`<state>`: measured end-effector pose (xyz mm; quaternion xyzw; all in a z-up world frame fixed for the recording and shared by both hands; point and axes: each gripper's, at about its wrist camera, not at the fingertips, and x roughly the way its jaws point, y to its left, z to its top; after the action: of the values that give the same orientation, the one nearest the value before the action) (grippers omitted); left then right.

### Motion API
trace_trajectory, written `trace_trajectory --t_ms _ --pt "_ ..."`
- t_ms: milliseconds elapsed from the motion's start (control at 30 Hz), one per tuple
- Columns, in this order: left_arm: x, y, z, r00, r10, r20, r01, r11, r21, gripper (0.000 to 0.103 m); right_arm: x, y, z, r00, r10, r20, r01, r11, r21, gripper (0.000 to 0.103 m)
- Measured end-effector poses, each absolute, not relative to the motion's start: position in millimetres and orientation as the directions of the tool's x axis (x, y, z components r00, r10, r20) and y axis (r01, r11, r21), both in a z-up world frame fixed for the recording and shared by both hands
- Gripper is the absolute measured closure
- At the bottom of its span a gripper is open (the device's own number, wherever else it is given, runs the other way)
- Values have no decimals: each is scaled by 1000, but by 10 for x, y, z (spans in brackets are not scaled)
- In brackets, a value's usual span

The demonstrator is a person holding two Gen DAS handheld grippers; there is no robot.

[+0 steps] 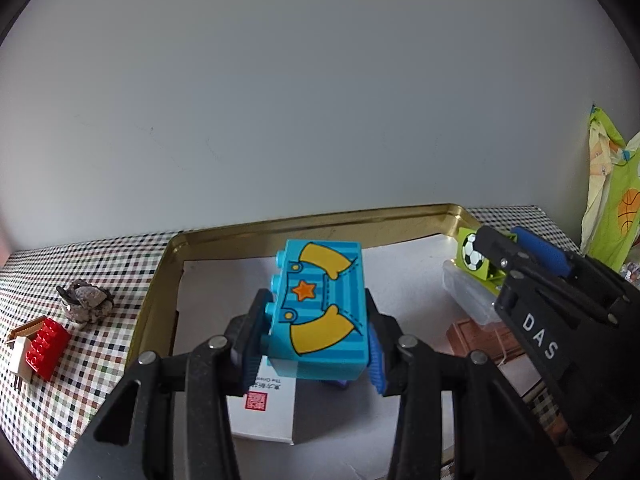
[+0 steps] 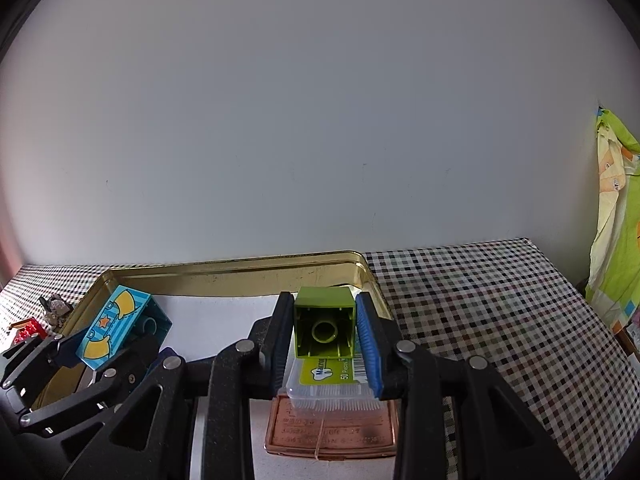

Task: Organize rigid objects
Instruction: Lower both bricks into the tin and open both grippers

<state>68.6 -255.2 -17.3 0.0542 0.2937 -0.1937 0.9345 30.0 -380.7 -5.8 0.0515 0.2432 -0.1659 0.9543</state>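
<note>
My left gripper (image 1: pixel 316 320) is shut on a turquoise toy brick (image 1: pixel 320 308) printed with yellow sleeves and an orange star, held above the gold tray (image 1: pixel 320 220). The brick also shows at the left of the right wrist view (image 2: pixel 120 326). My right gripper (image 2: pixel 324 328) is shut on a lime-green brick (image 2: pixel 324 320), hollow underside facing the camera, above a clear plastic box (image 2: pixel 332 384). In the left wrist view the green brick (image 1: pixel 474 254) shows a football print.
The tray holds white paper (image 1: pixel 400 280), a white box with a red stamp (image 1: pixel 264 408) and a copper-coloured tin (image 2: pixel 332 428). On the checked cloth (image 2: pixel 500 320) to the left lie a red brick piece (image 1: pixel 46 346) and a grey stone (image 1: pixel 86 300). A green patterned cloth (image 2: pixel 618 208) hangs at the right.
</note>
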Motion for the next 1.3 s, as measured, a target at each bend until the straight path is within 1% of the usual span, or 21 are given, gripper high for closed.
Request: trace_trajectory --t_ms 267,333,400,433,467,500,533,567,667,833,933,1300 --pt "737 -2556 -230 765 -298 -571 364 932 2 62 338 -3856 -107 830 -270 -488 320 947 21 69" --pt "738 -2568 -241 769 -293 -568 364 931 13 61 332 -3852 -111 841 -244 -483 298 954 37 69" --pt "728 -2572 -245 774 -284 -566 361 932 26 56 316 -3847 -103 849 -223 -479 285 957 59 65" --pt "717 -2566 -237 777 -283 -563 360 933 28 43 306 -3850 -95 853 -215 -475 282 957 73 52" --pt "699 -2562 -226 782 -284 -555 359 933 30 25 296 -3851 -92 855 -213 -473 283 956 82 31" --pt "669 -2552 -205 794 -284 -538 356 934 33 18 280 -3845 -83 858 -217 -466 289 953 89 23" --pt "628 -2527 -177 807 -281 -520 351 935 39 9 239 -3833 -60 866 -229 -445 298 950 91 18" --pt "590 -2522 -147 822 -276 -498 345 937 51 4 221 -3820 -46 871 -236 -431 301 949 89 18" --pt "524 -2524 -95 844 -269 -464 342 936 79 1 160 -3806 -15 876 -277 -395 331 940 77 17" --pt "518 -2473 -122 839 -265 -475 338 938 74 1 169 -3892 -57 864 -273 -423 354 927 123 17" --pt "514 -2404 -135 841 -259 -475 327 943 65 1 149 -3930 -64 865 -272 -421 361 921 147 17" --pt "434 -2121 -128 855 -227 -467 279 959 44 1 -6 -3934 -2 891 -314 -328 381 910 163 17"
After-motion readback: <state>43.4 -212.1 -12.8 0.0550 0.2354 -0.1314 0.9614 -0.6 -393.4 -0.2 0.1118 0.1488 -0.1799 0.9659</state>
